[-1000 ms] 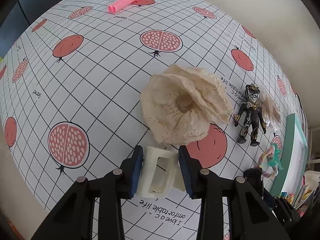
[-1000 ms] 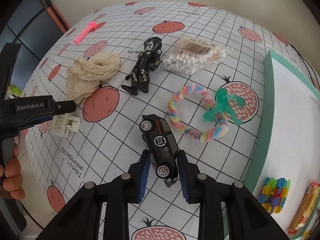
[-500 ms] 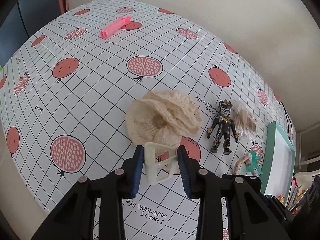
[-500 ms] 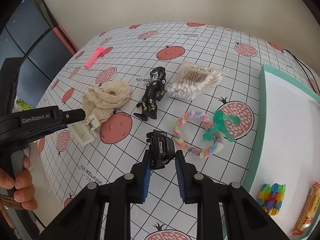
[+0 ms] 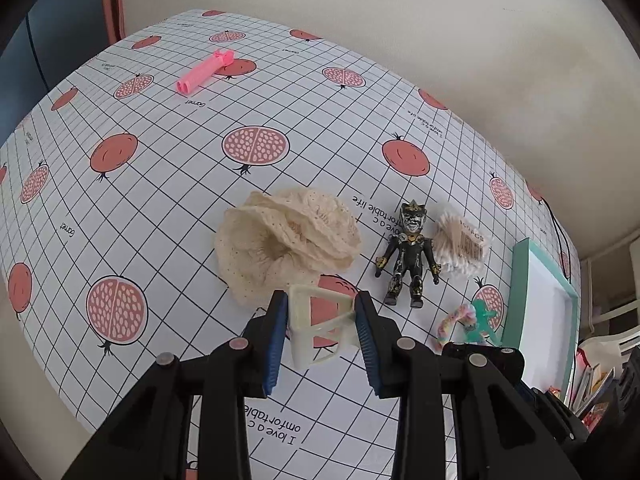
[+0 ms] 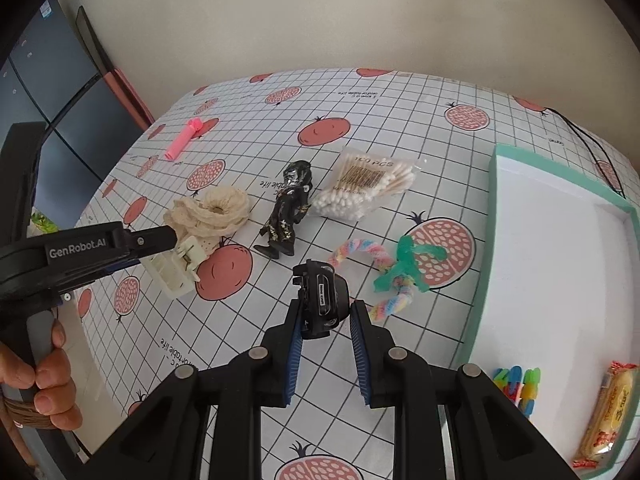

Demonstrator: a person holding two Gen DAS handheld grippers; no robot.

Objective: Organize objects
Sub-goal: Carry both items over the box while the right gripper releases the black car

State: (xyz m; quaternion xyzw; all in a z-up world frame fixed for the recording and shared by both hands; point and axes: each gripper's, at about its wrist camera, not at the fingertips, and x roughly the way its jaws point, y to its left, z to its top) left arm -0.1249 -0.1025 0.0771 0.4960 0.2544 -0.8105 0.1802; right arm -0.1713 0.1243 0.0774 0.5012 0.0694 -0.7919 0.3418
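Note:
My left gripper [image 5: 320,299] is shut on a cream plastic clip [image 5: 316,332] and holds it above the table, just in front of a cream lace scrunchie [image 5: 286,246]. The right wrist view shows the same clip [image 6: 176,270] at the left, with a hand on the gripper's handle. My right gripper [image 6: 326,305] is shut on a black toy car [image 6: 322,298], lifted and tipped on end. A teal-rimmed white tray [image 6: 486,240] lies to the right.
On the pomegranate tablecloth lie a black figure [image 6: 290,208], a bag of cotton swabs [image 6: 366,188], a rainbow ring with a green piece [image 6: 386,270] and a pink tube [image 6: 182,140]. The tray holds coloured clips [image 6: 516,386] and a wrapped snack [image 6: 608,412].
Both grippers have risen from the table with their loads. The clip left the cloth, and the car came up and tipped on end.

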